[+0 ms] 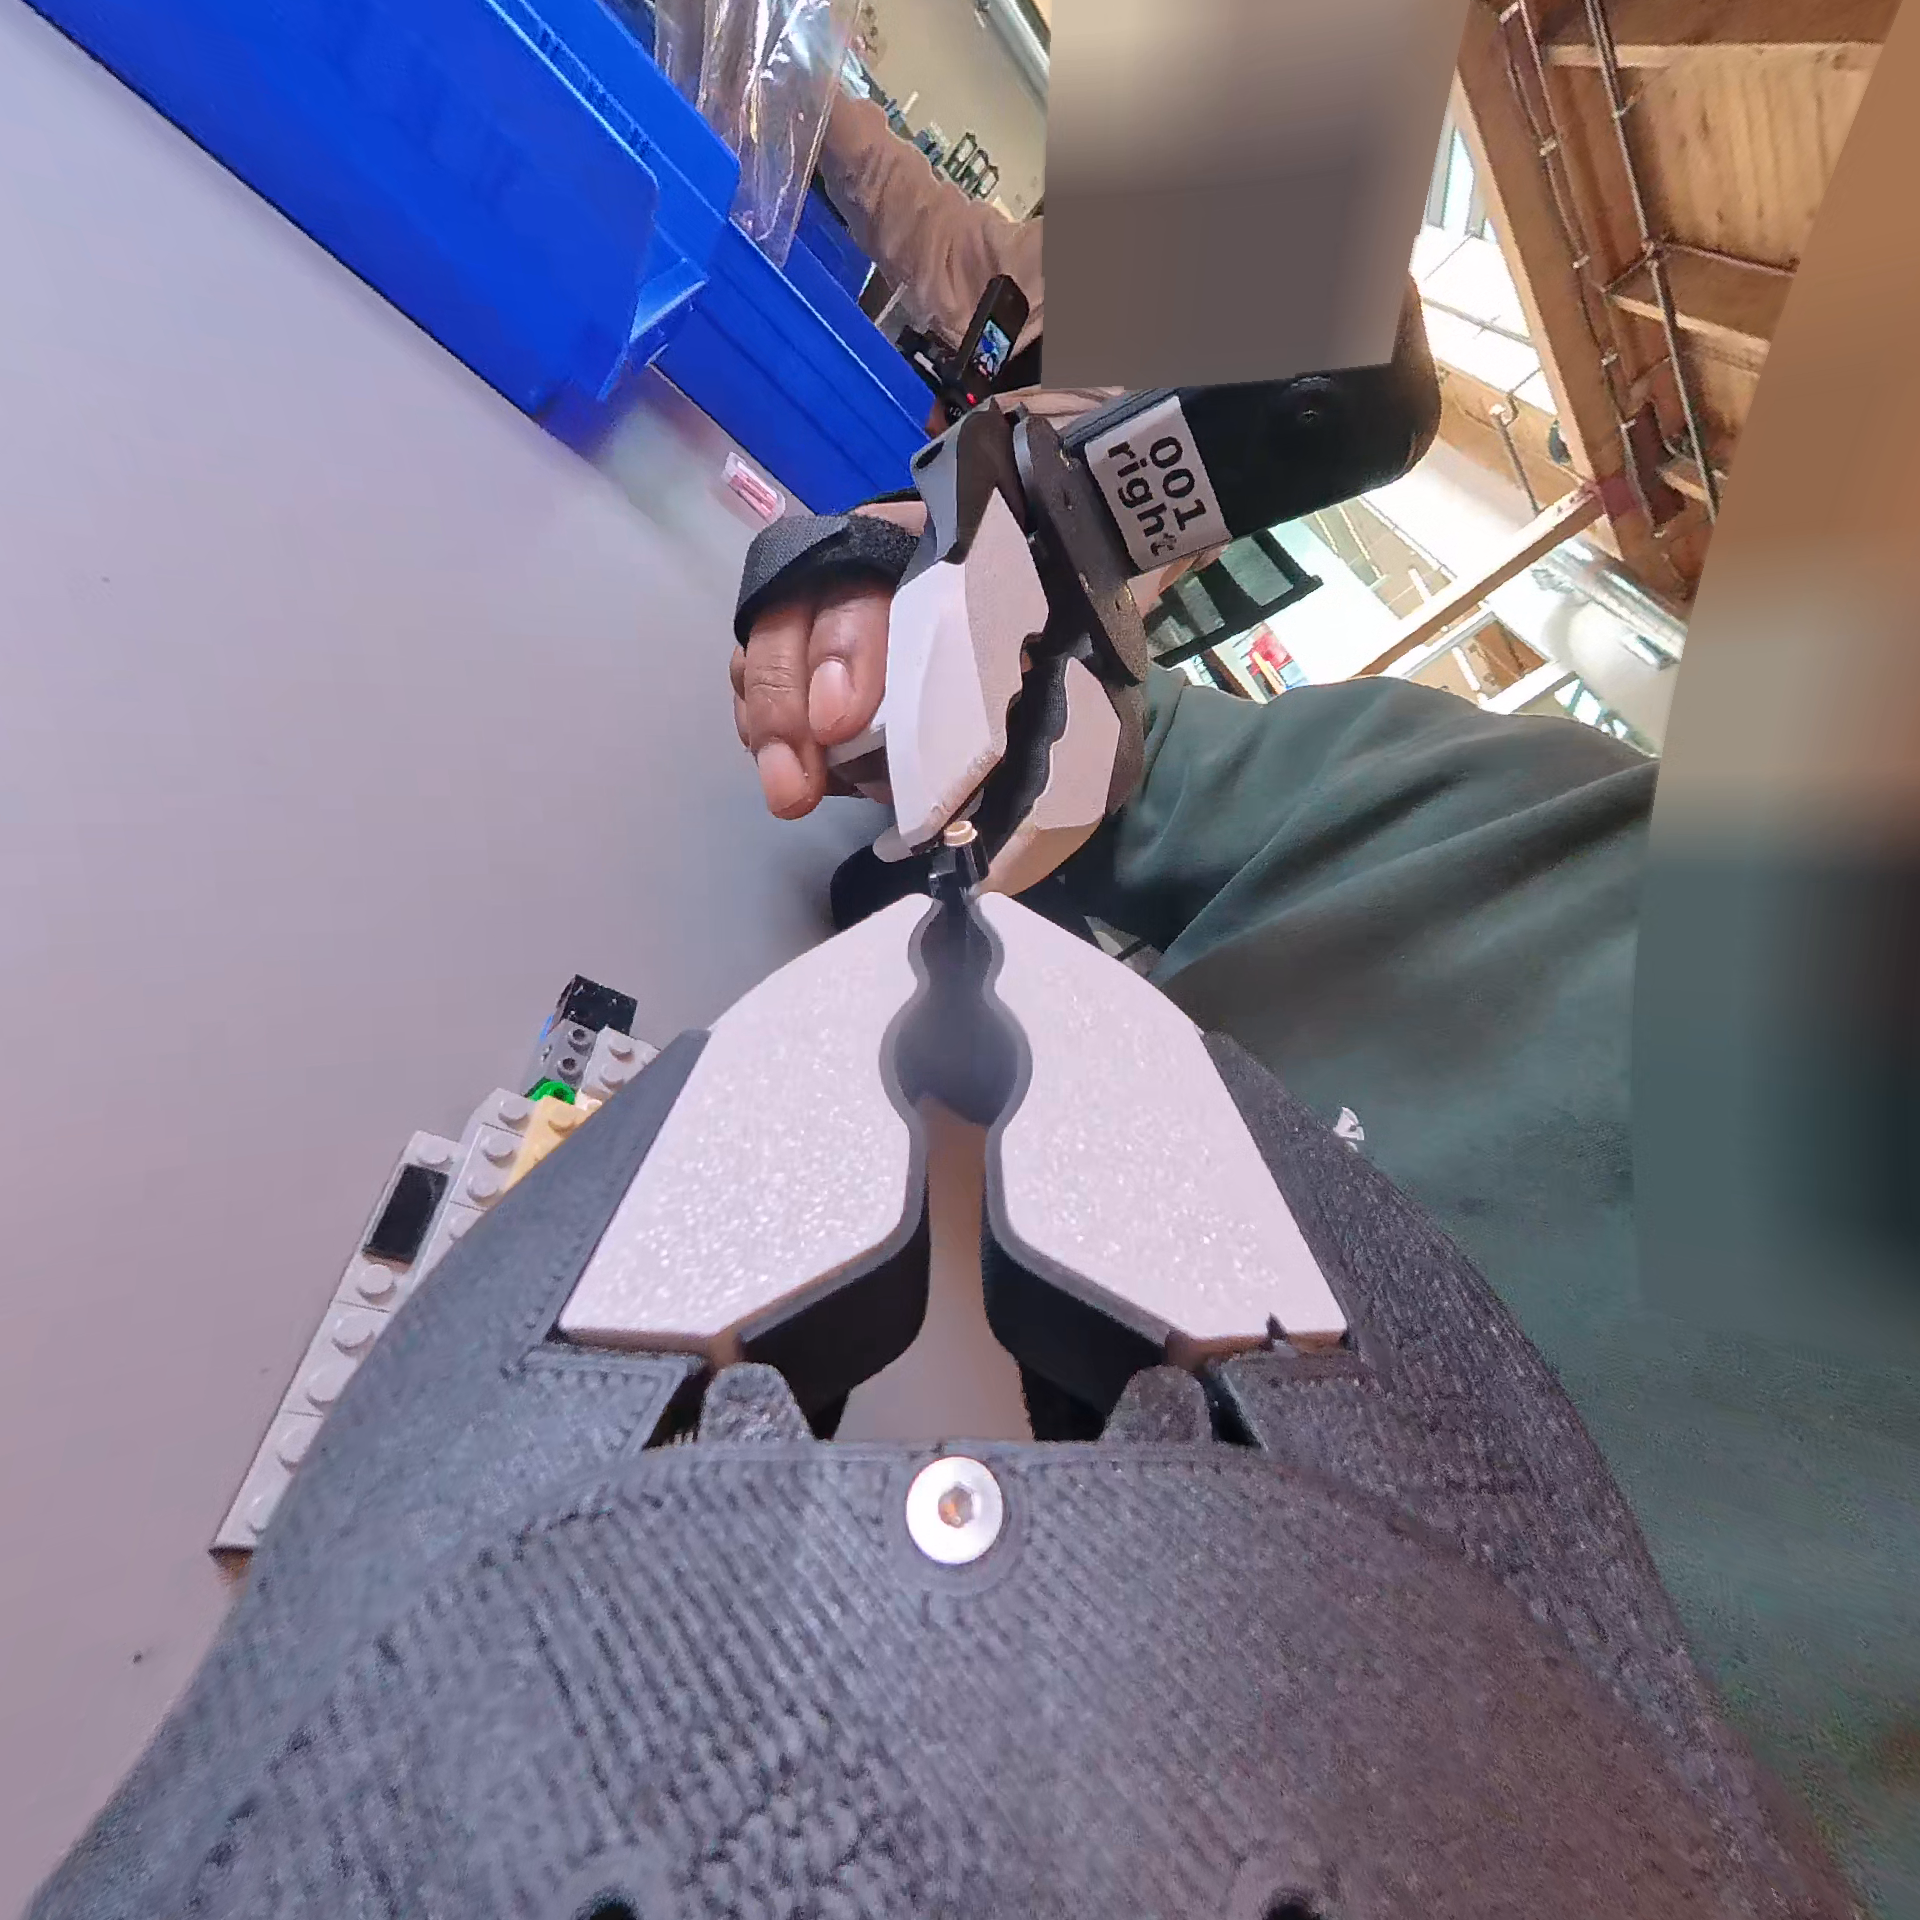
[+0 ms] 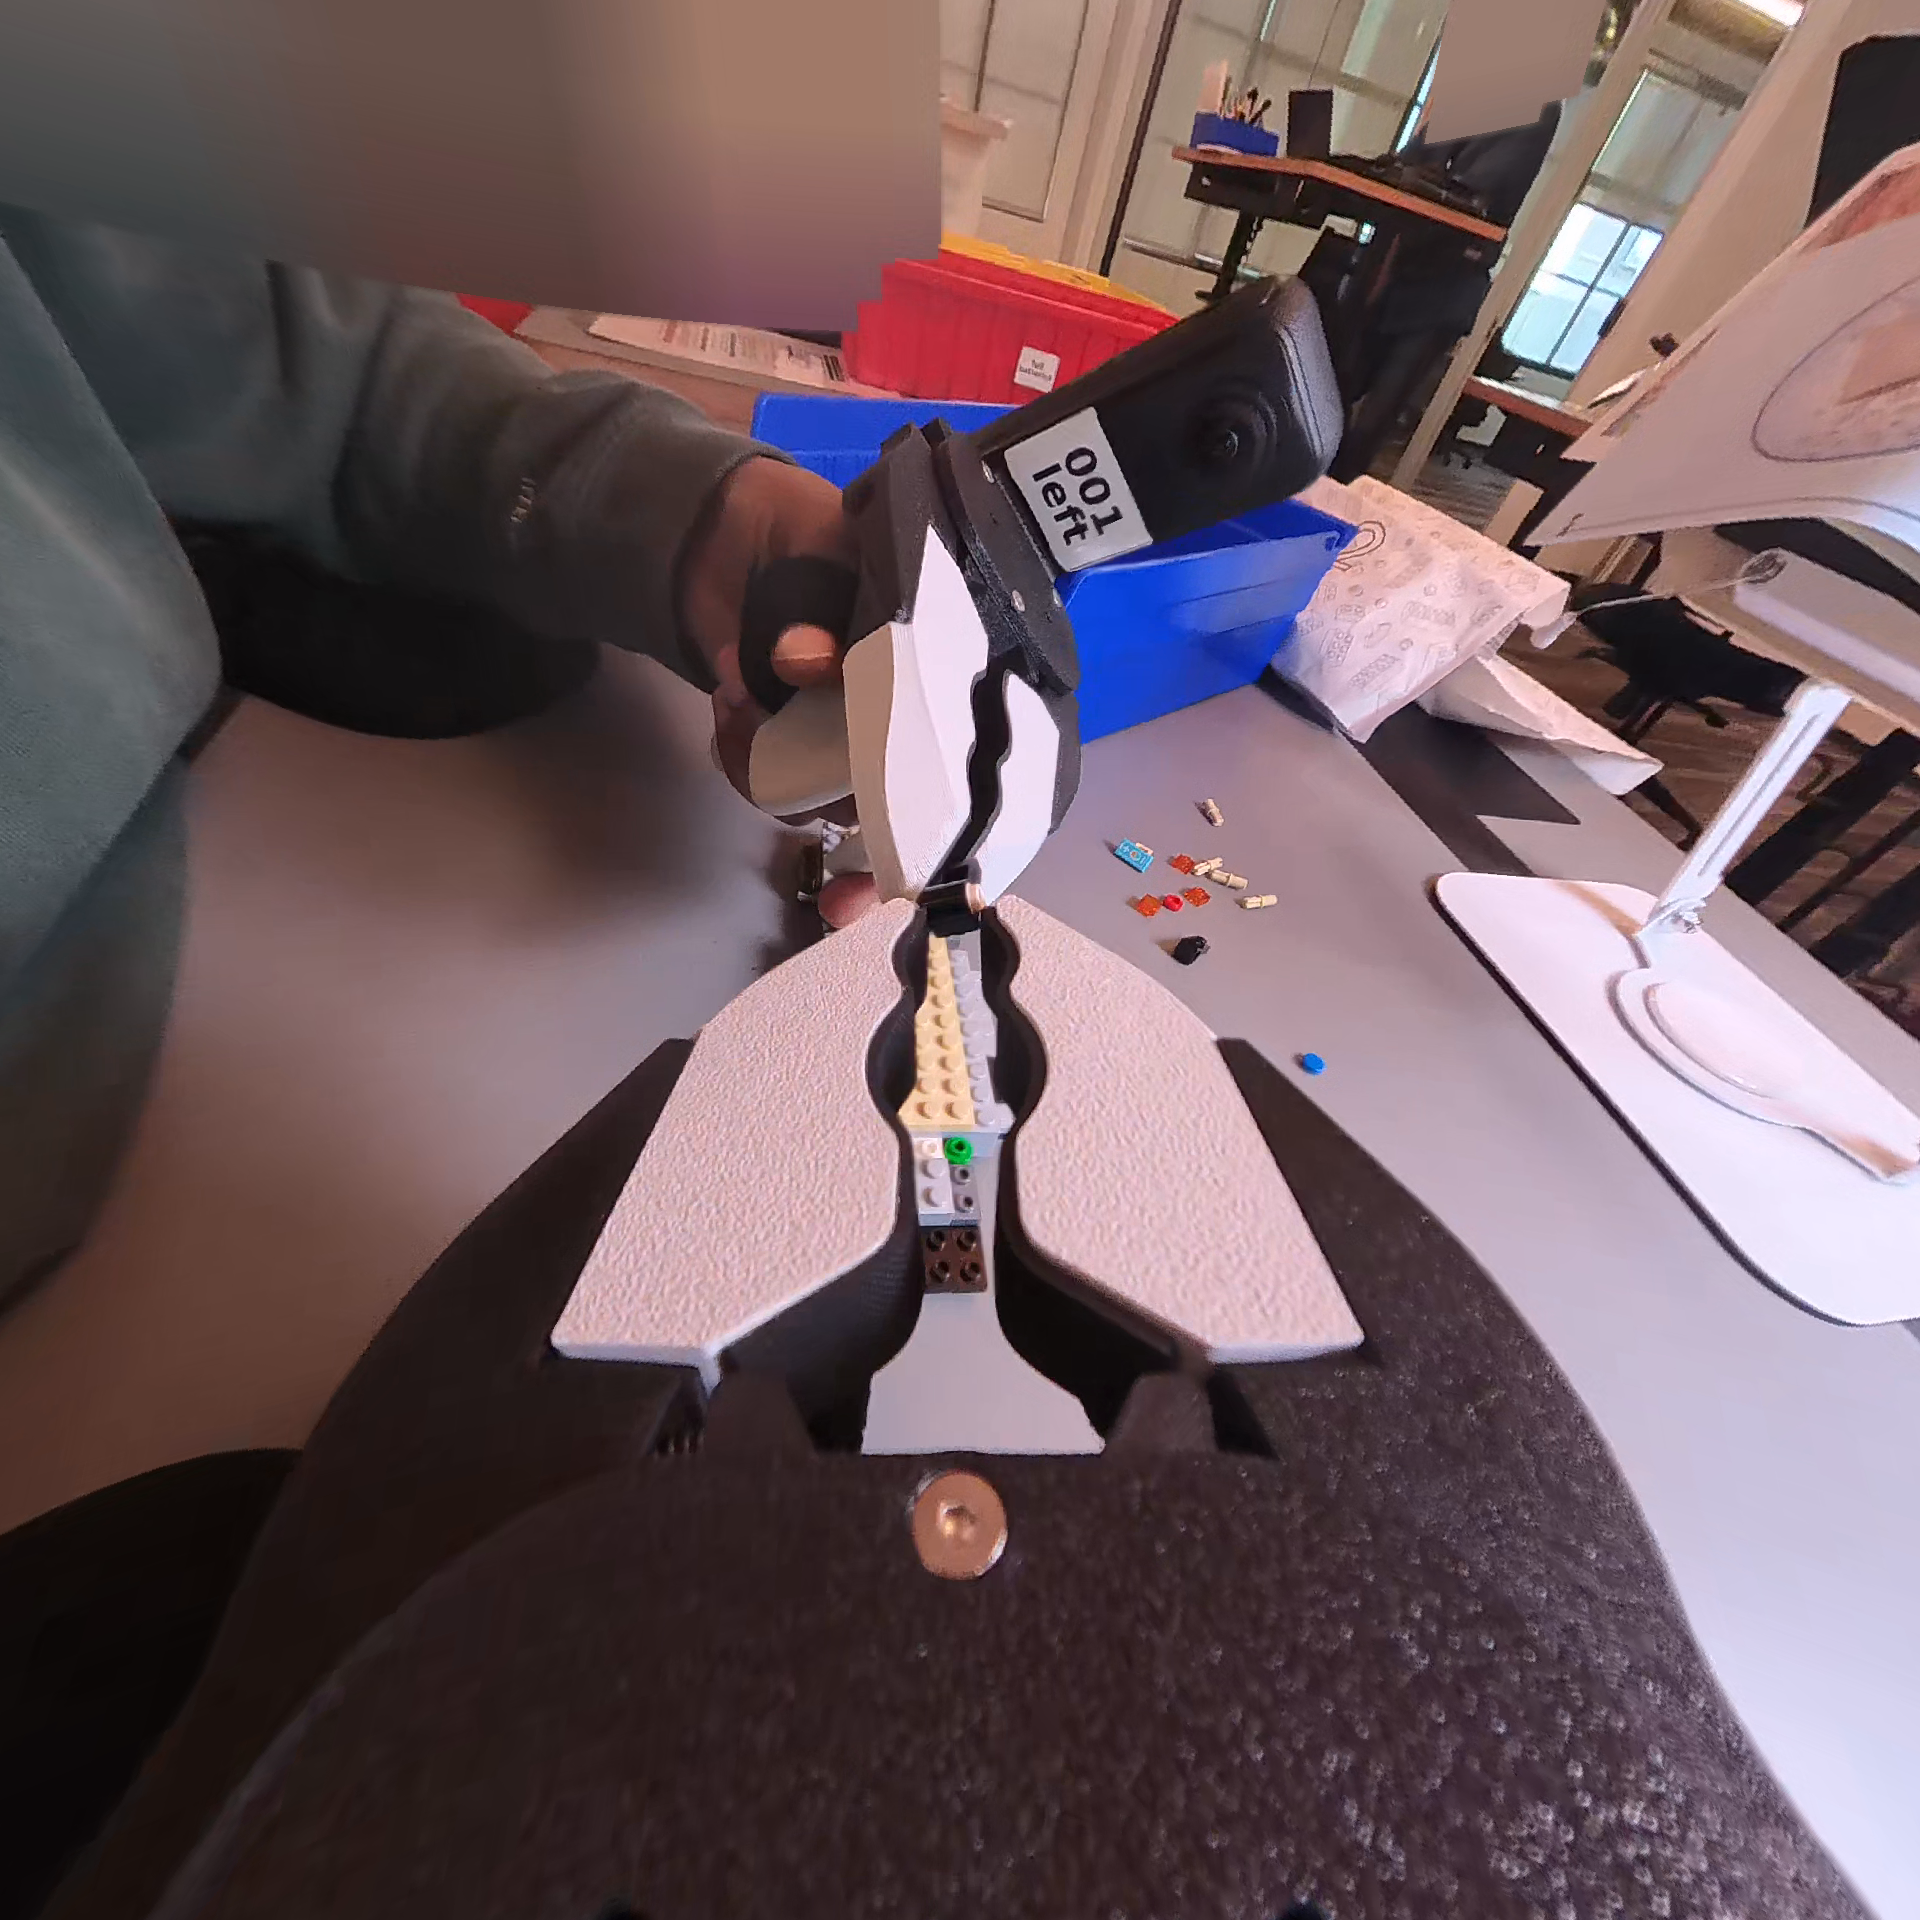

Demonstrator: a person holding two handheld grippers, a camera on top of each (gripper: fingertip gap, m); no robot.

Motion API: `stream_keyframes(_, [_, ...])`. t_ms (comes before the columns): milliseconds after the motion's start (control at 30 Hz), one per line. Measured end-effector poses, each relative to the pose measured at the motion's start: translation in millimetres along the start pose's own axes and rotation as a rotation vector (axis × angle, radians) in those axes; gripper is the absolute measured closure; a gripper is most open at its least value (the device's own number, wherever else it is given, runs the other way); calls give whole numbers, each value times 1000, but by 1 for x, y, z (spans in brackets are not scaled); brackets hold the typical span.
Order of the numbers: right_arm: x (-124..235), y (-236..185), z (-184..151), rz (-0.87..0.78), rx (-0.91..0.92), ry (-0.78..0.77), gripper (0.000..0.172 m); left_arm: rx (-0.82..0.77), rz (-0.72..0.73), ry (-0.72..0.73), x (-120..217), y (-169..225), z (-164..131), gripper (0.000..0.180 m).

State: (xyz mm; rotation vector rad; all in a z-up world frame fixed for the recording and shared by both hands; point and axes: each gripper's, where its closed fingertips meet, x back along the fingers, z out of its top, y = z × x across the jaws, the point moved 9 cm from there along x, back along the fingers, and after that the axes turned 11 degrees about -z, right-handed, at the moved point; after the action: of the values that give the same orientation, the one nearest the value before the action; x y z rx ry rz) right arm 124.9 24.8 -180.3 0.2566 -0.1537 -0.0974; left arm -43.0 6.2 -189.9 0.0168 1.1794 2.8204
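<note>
Both grippers meet tip to tip above the grey table [image 2: 1299, 1195] on one small black piece [image 2: 948, 902] with a tan pin [image 2: 975, 899] in it. My right gripper [image 2: 953, 916] is shut on the black piece from below. My left gripper [image 2: 951, 881] pinches it from above. In the left wrist view, my left gripper [image 1: 951, 902] is shut on the thin lower part of the black piece [image 1: 956, 868], and my right gripper [image 1: 940, 831] grips its upper part by the tan pin [image 1: 961, 831]. A tan and grey brick build [image 2: 940, 1060] lies on the table under my right gripper's fingers; it also shows in the left wrist view [image 1: 499, 1143].
Several loose small parts [image 2: 1205, 883], a black bit [image 2: 1192, 948] and a blue stud [image 2: 1312, 1062] lie to the right. A white stand base [image 2: 1662, 1039] is farther right. A blue bin [image 2: 1195, 623], red bins [image 2: 987, 322] and a paper bag [image 2: 1434, 623] stand behind. The grippers are tip to tip, or close to it.
</note>
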Motion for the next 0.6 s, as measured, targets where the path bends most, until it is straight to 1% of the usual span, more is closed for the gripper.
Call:
stream_keyframes(67, [0,-2,0,-28,55,-1,163,-39,10,-10,-1,2,1,165])
stream_keyframes(100, [1,-3,0,-35,80,1,163,-48,20,-19,-1,2,0,166])
stream_keyframes(133, [1,-4,0,-34,94,6,163,-60,38,-25,-1,2,-1,173])
stream_keyframes(200, [1,-5,0,-35,110,4,163,-64,34,-6,0,2,-1,176])
stream_keyframes(300, [1,-5,0,-31,111,11,163,-54,12,11,0,3,-2,177])
stream_keyframes(400, [0,-8,-1,-38,143,19,163,-141,84,-51,0,9,-2,178])
stream_keyframes(433, [0,-8,-2,-42,138,18,163,-204,136,-91,0,12,-2,178])
stream_keyframes(500, [-1,-7,-4,-45,116,6,161,-379,289,-217,2,25,1,178])
stream_keyframes(567, [-2,-1,-7,-33,75,-35,150,-558,490,-320,16,45,10,178])
stream_keyframes(600, [-2,2,-10,-23,50,-59,146,-633,600,-356,28,56,15,178])
